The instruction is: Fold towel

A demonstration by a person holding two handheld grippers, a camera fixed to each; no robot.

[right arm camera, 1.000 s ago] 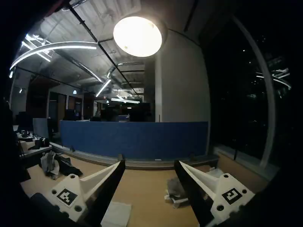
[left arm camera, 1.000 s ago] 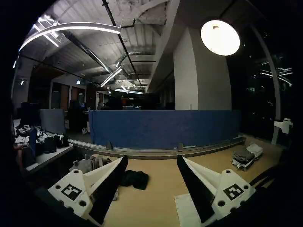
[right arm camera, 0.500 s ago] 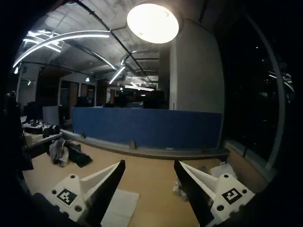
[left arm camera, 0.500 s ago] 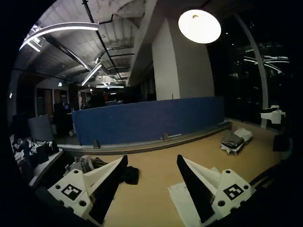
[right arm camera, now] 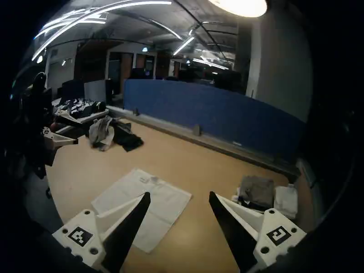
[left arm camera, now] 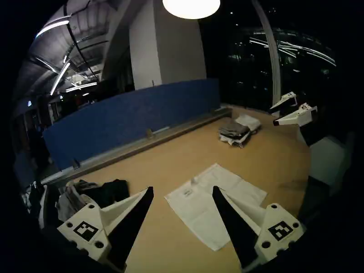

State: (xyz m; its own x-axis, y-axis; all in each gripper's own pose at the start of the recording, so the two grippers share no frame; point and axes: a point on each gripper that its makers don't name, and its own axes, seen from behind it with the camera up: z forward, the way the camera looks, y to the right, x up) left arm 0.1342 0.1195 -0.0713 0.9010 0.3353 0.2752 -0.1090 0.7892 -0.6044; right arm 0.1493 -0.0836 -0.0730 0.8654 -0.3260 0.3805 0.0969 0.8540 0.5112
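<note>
On the wooden surface (left arm camera: 277, 159), the white towel (left arm camera: 214, 202) lies spread flat and unfolded, with a small tag showing on its upper face. The left claw (left arm camera: 182, 189) hovers above the near edge of the towel with its fingers apart and nothing between them. The right claw (right arm camera: 178, 193) hovers above the towel from the other side, likewise spread and empty. Judged from the task, this stance sets one claw at each end of an edge so that the cloth lifts evenly; no fold is yet made. A stack of folded cloths (left arm camera: 236, 131) sits well apart from the towel, near the blue partition (left arm camera: 127, 116), presumably as finished work. A heap of unfolded garments (left arm camera: 93, 193) lies at the opposite end of the surface. The room is a dim open office with a round ceiling lamp (left arm camera: 191, 5) and dark windows.
</note>
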